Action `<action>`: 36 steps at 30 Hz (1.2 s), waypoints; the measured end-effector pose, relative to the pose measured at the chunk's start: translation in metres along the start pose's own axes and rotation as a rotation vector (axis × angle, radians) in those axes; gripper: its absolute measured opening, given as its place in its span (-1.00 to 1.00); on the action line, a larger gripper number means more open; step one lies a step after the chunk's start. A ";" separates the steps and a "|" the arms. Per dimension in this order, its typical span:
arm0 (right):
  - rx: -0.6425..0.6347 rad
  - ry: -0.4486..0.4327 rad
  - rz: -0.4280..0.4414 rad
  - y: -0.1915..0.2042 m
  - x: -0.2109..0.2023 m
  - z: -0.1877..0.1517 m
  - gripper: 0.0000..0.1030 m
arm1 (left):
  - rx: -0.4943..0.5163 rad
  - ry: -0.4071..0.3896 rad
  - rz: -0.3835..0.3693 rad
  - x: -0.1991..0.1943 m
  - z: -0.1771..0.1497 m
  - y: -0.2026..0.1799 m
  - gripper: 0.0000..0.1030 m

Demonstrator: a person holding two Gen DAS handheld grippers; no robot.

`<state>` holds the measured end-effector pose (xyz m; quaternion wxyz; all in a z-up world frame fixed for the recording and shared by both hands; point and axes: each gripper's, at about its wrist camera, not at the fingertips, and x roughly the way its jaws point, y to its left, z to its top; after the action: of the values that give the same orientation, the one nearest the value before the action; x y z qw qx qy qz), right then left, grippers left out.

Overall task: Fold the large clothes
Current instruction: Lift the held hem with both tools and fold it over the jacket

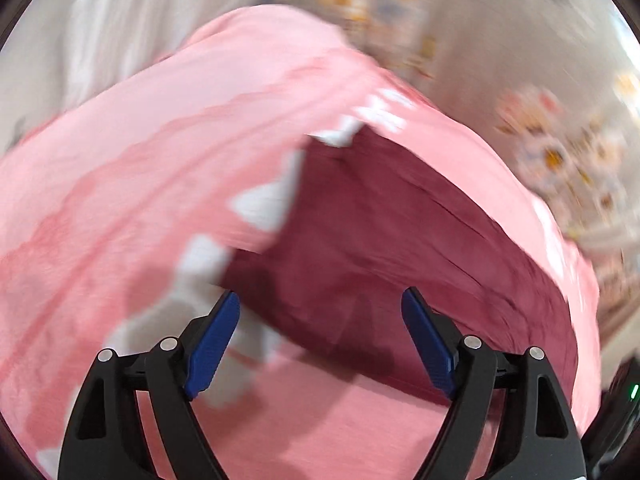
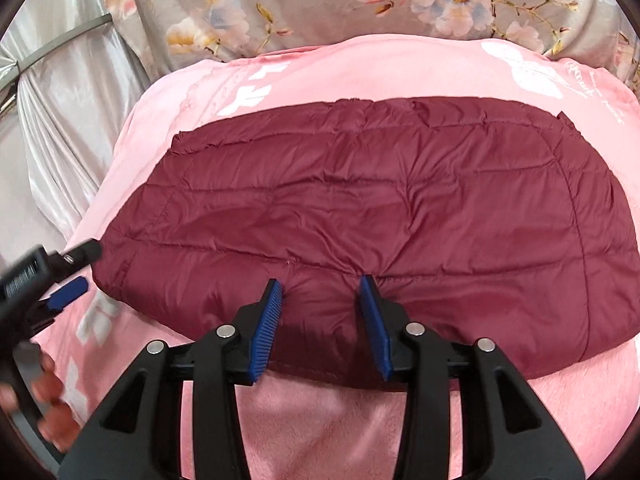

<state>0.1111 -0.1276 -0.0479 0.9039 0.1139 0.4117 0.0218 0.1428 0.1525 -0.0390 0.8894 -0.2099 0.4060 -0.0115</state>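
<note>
A dark red quilted puffer jacket lies folded flat on a pink blanket. My right gripper has its blue fingers partly closed around a puffed fold at the jacket's near edge. My left gripper is open and empty, held above the jacket's left end; this view is motion-blurred. The left gripper also shows in the right wrist view, beside the jacket's left corner, with the person's hand behind it.
The pink blanket carries white printed shapes. A grey floral cover lies behind it. Silvery satin fabric hangs at the left.
</note>
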 end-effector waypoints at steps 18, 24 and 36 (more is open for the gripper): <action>0.000 0.013 0.018 0.004 -0.005 -0.013 -0.66 | -0.047 0.069 -0.229 -0.001 0.017 -0.022 -0.87; 0.025 0.013 0.047 0.001 -0.006 -0.013 -0.66 | 0.171 -0.034 -0.401 -0.070 0.018 -0.106 -0.90; 0.224 -0.079 -0.053 -0.108 -0.112 -0.033 -0.64 | 0.562 0.119 -0.547 -0.056 -0.069 -0.305 -0.90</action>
<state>0.0059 -0.2416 -0.0103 0.9013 0.2042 0.3783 -0.0527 0.1004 -0.1404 0.0777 0.8513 -0.0577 0.3670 -0.3706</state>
